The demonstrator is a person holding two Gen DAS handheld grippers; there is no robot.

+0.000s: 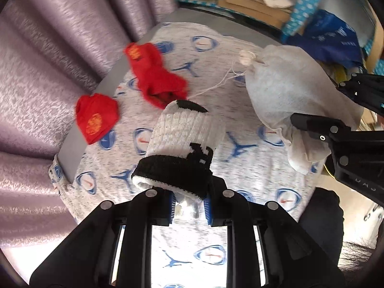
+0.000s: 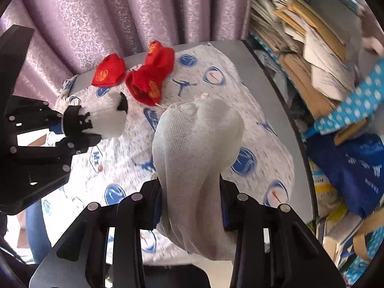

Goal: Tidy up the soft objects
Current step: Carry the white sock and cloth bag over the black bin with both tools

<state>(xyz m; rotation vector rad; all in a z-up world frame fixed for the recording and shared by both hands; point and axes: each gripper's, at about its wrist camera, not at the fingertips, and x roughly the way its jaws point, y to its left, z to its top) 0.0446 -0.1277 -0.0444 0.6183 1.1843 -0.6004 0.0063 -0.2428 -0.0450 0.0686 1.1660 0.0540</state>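
My left gripper is shut on the cuff of a black-and-white sock, which hangs above the patterned cloth; the same sock and left gripper show at the left of the right wrist view. My right gripper is shut on a white drawstring pouch, lifted off the cloth; the pouch and right gripper appear at the right of the left wrist view. Two red socks lie near the far left edge; the red socks also show by the curtain.
A purple curtain hangs behind the grey table edge. Stacked cardboard and papers, a blue dotted box and a blue bag crowd the right side. A person's trouser leg is below left.
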